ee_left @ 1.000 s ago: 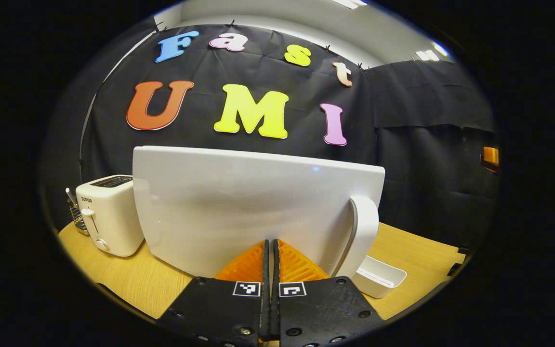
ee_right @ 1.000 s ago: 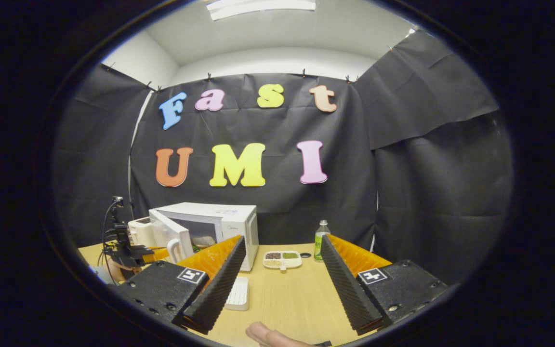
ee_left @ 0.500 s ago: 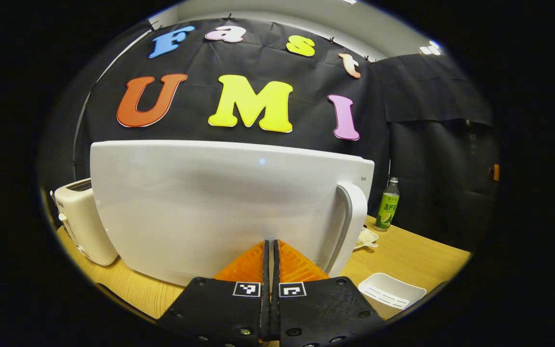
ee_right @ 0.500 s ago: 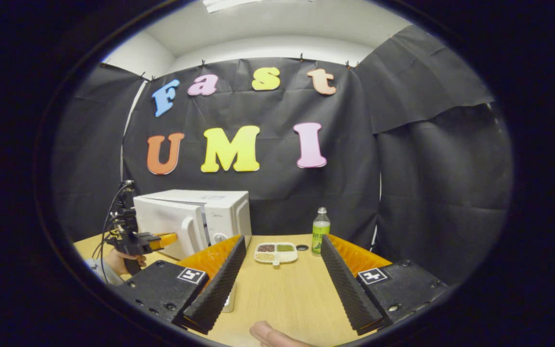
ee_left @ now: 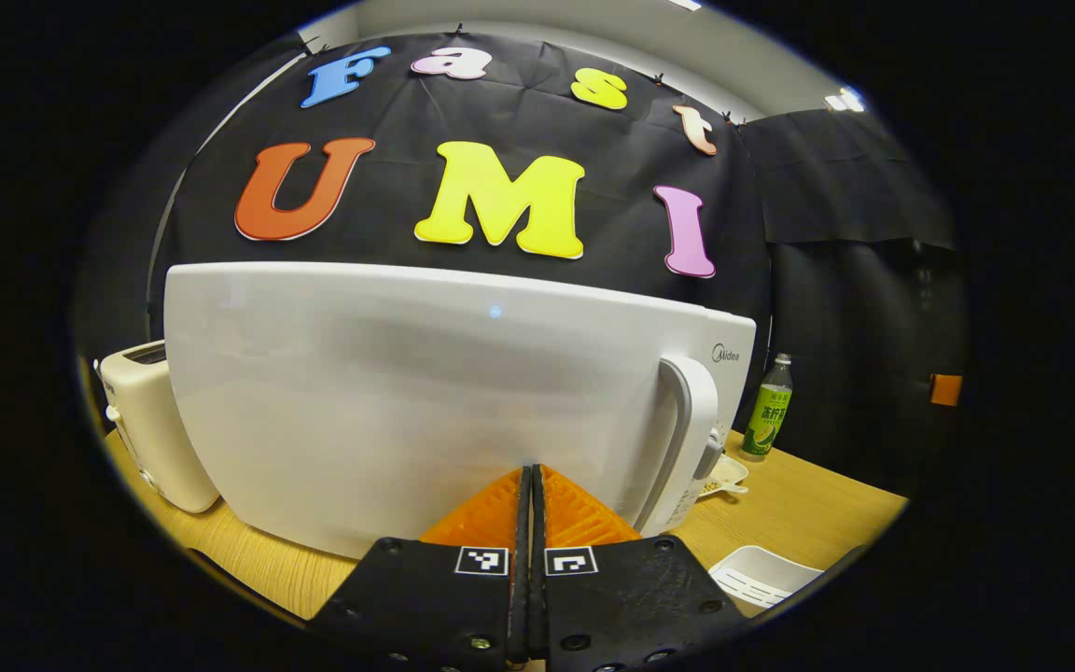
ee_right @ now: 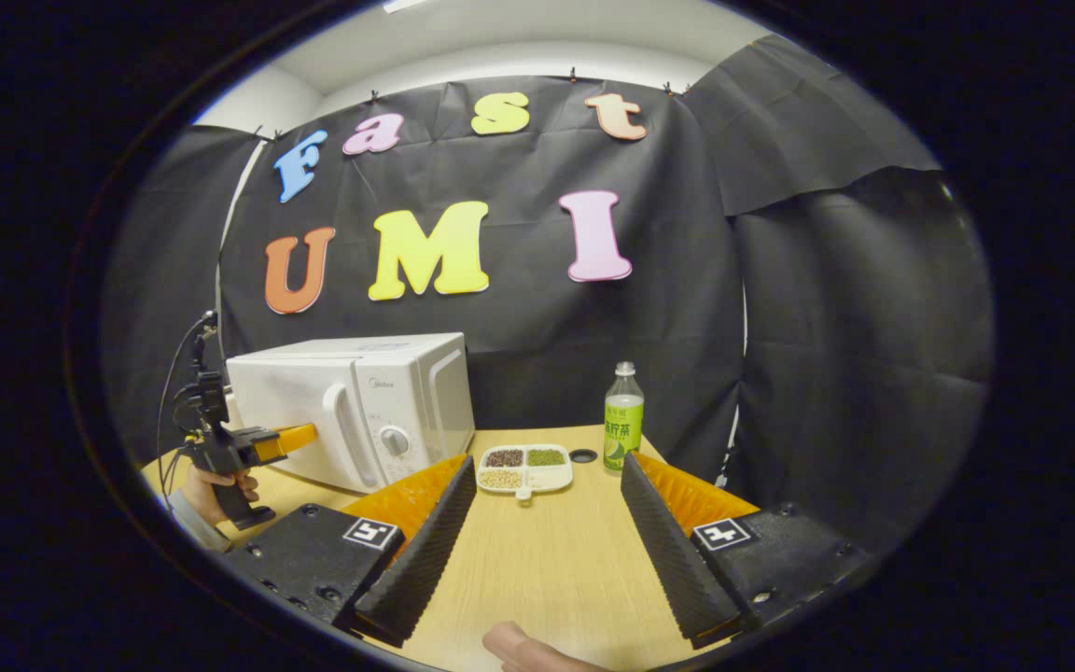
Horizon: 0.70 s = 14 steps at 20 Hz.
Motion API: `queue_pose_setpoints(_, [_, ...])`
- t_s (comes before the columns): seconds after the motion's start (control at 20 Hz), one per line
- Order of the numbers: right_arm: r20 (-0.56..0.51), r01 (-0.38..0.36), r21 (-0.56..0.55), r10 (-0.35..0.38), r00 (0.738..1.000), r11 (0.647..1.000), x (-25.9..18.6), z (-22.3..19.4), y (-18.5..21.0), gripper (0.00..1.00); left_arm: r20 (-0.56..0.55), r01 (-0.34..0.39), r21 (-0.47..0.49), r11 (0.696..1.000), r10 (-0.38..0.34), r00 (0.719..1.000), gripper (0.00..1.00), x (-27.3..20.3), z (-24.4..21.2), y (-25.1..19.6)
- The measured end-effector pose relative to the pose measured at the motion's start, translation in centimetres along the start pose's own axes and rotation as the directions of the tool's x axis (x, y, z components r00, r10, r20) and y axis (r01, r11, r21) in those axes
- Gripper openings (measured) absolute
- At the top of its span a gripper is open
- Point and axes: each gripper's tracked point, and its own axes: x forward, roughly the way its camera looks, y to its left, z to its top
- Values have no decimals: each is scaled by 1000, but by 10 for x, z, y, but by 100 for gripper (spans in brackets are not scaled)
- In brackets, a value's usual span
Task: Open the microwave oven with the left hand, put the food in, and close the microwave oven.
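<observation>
The microwave oven [ee_left: 425, 401] stands on the wooden table [ee_left: 799, 504], and in the left gripper view its white door faces the camera closely, closed flush against the body, with the vertical door handle [ee_left: 691, 429] at the door's right edge. The left gripper [ee_left: 530, 481] has its two fingers pressed together with nothing between them, their tips right at the lower part of the door face, touching it or very nearly so. To the left of the oven, just beside it, stands a white toaster [ee_left: 150, 420]. To the right, past the handle, a green-labelled bottle [ee_left: 769, 411] stands upright near the booth wall, the edge of a white divided dish [ee_left: 724, 474] shows behind the handle, and a white slotted tray [ee_left: 766, 579] lies on the table near the lower right.

In the right gripper view the microwave oven [ee_right: 351, 401] sits at the left part of the table [ee_right: 547, 560], door shut, its round dial [ee_right: 395, 441] on the panel right of the handle. The left gripper [ee_right: 300, 437] is held by a hand [ee_right: 216, 485] at the far left, its tip against the door. The right gripper [ee_right: 547, 495] is spread wide and holds nothing, hovering over bare tabletop. Between its fingers, farther off, lie the divided dish [ee_right: 525, 467] with dark, green and pale fillings, a small dark cap [ee_right: 583, 455] and the upright bottle [ee_right: 623, 420]. A fingertip [ee_right: 519, 649] shows at the bottom edge.
</observation>
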Motion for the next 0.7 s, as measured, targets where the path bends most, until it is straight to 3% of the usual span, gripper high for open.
queue_pose_setpoints(0.05, [-8, 0, 3, 0, 1000, 1000, -1, -1, 1, 100, -12, -25, -2, 1000, 25, 1000, 0, 5, -3, 4])
queue_pose_setpoints(0.2, [-5, 12, 3, -12, 1000, 1000, -13, 4, 4, 100, -27, 3, -26, 1000, -4, 1000, 11, 5, -4, -3])
queue_pose_setpoints(0.3, [-13, 23, -4, -23, 1000, 1000, -24, 6, 8, 100, -21, 9, -41, 999, -10, 1000, 12, 4, -2, -2])
queue_pose_setpoints(0.45, [-18, 16, -20, -16, 1000, 1000, -45, 12, 23, 100, -79, -51, -67, 996, 45, 996, 17, -1, -3, -1])
queue_pose_setpoints(0.5, [-16, 15, -32, -15, 1000, 999, -53, 15, 26, 100, -92, -80, -54, 995, 75, 993, 35, -9, -3, -1])
queue_pose_setpoints(0.55, [-14, 17, -44, -18, 1000, 999, -61, 18, 28, 100, -105, -94, -42, 995, 89, 990, 61, -15, -1, -3])
queue_pose_setpoints(0.65, [-15, 25, -54, -25, 1000, 998, -76, 21, 31, 99, -103, -103, -25, 994, 100, 990, 70, -36, 6, -14])
queue_pose_setpoints(0.7, [-14, 24, -54, -25, 1000, 998, -84, 23, 33, 99, -80, -105, -10, 994, 104, 991, 92, -46, 15, -18])
